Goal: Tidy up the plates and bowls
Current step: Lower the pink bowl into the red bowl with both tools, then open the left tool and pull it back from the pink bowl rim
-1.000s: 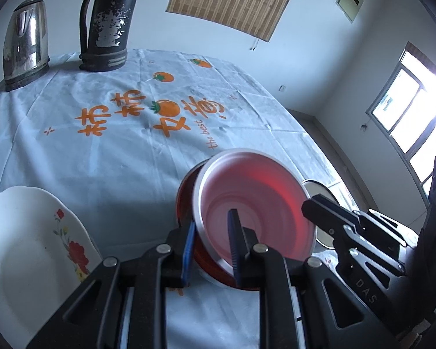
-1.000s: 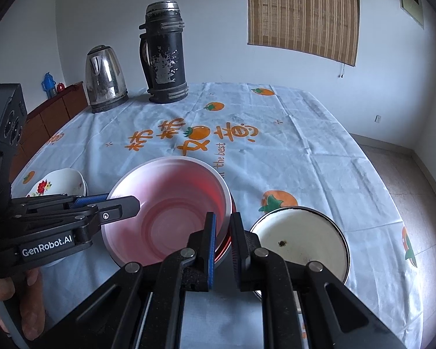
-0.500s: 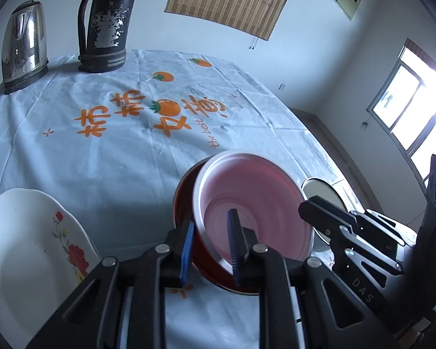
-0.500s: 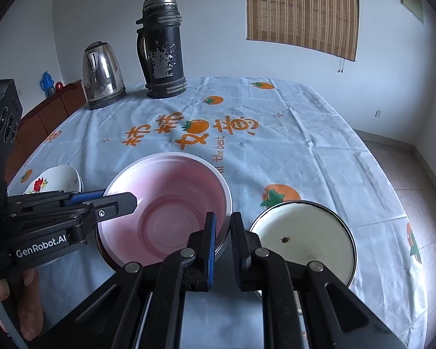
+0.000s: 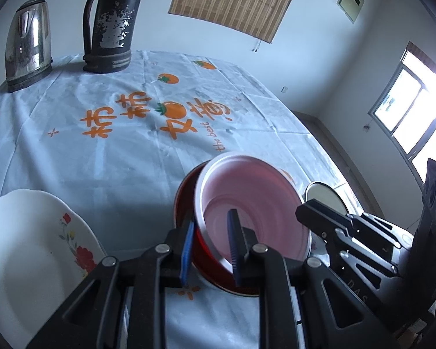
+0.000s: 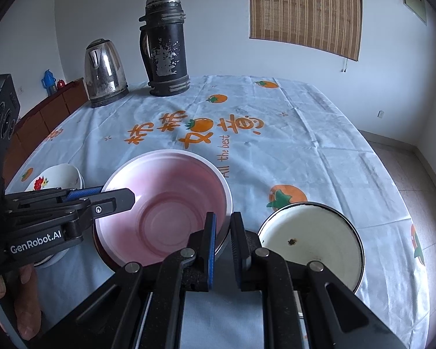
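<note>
- Between both pairs of tongs, the shallow pink plastic bowl with a pale rim (image 6: 165, 206) sits nested in a darker red bowl (image 5: 189, 203) on the bench (image 6: 290, 151), which wears a white cloth printed with orange fruit.
- The left tongs (image 5: 210, 240) straddle the bowls' near rim, one blue pad outside the red wall and the other inside the pink bowl; the jaws stand narrowly apart, and whether they actually press the rim I cannot tell.
- The right tongs (image 6: 221, 232) have a small gap too, with the pink bowl's rim passing into it; a firm pinch is not certain.
- Just right of the right tongs lies a round white enamel plate with a dark rim (image 6: 314, 238).
- Left of the left tongs rests a white ceramic plate with red flowers (image 5: 29, 247).
- The pink bowl looks light, thin and slightly flexible, so its smooth rim may slip; gripping the rim on opposite sides seems best.
- The flowered plate is likely heavier and chippable; take its edge squarely.
</note>
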The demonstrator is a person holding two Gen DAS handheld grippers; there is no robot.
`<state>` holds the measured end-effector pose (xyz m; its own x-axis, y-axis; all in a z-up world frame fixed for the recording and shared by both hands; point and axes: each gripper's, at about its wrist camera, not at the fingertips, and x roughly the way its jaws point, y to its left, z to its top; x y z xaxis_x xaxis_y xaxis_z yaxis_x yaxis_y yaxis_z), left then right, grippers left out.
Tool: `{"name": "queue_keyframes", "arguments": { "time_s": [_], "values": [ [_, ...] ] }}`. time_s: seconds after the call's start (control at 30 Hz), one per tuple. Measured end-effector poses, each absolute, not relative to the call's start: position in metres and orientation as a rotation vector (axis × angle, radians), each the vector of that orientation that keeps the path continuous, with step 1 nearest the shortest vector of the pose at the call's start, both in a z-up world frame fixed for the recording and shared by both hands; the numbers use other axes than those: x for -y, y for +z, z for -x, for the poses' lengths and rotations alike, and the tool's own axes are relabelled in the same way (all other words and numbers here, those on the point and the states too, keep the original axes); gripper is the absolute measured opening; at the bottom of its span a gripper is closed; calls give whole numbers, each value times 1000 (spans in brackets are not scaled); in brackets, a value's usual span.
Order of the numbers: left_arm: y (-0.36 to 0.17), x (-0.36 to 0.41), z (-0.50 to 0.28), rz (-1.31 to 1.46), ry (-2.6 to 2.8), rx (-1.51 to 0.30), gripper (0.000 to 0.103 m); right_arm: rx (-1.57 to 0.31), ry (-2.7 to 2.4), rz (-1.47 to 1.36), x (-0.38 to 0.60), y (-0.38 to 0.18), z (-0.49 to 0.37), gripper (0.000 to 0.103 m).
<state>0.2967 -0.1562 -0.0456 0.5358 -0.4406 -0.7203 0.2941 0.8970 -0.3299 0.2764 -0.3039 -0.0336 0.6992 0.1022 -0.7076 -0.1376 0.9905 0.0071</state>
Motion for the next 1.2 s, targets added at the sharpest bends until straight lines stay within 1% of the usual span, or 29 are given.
{"name": "queue_keyframes", "arguments": {
  "time_s": [0.07,0.13,0.17,0.3,0.37,0.7,1.0,1.1,1.13,1.17,1.2],
  "values": [
    [-45,157,-296,179,-448,-900,22,-784,131,46,304,-35,-277,12],
    [-45,159,-295,174,-456,-893,31,-785,133,36,305,-36,-278,13],
    [-45,159,-294,170,-456,-890,32,-783,132,36,305,-36,-278,13],
    [-45,160,-293,170,-465,-887,33,-780,129,47,304,-37,-277,13],
    [-45,161,-294,171,-469,-884,35,-780,133,42,305,-37,-277,13],
    [-45,165,-291,136,-463,-870,36,-780,139,45,307,-37,-276,13],
    [-40,172,-284,54,-441,-829,45,-776,147,40,308,-39,-274,13],
    [-38,173,-282,20,-423,-805,46,-775,150,38,308,-39,-274,13],
    [-36,174,-280,-5,-410,-787,47,-774,152,37,308,-39,-274,14],
    [-34,176,-278,-34,-384,-770,52,-773,153,37,308,-39,-274,14],
    [-33,176,-277,-59,-356,-749,66,-774,151,39,308,-39,-274,14]
  ]
}}
